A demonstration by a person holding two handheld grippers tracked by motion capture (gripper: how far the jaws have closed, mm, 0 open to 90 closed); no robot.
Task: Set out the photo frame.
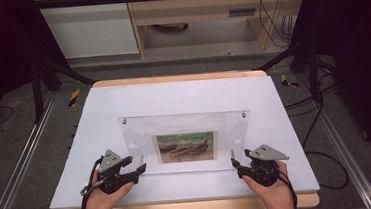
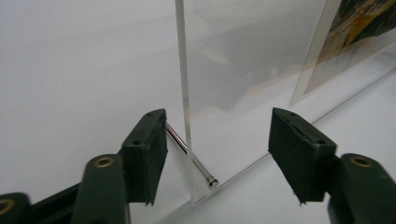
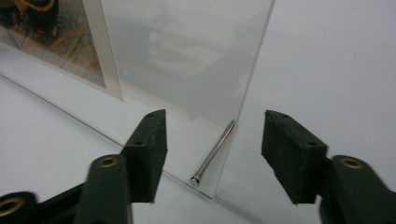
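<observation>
One camera hangs high above the near side of the table (image 1: 183, 99), looking forward and down. Two more ride on hand-held tools, very close, each facing a bottom corner of the clear picture frame (image 1: 186, 137); all three views share it (image 2: 243, 70) (image 3: 187, 56).

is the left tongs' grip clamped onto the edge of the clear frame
No: in the left gripper view the left tongs stand open, with the clear frame edge between the pads and a gap on each side.

Left gripper (image 1: 139, 167) and right gripper (image 1: 235, 164), both hand-held low, level, pointing inward, jaws apart, gripping nothing.
</observation>
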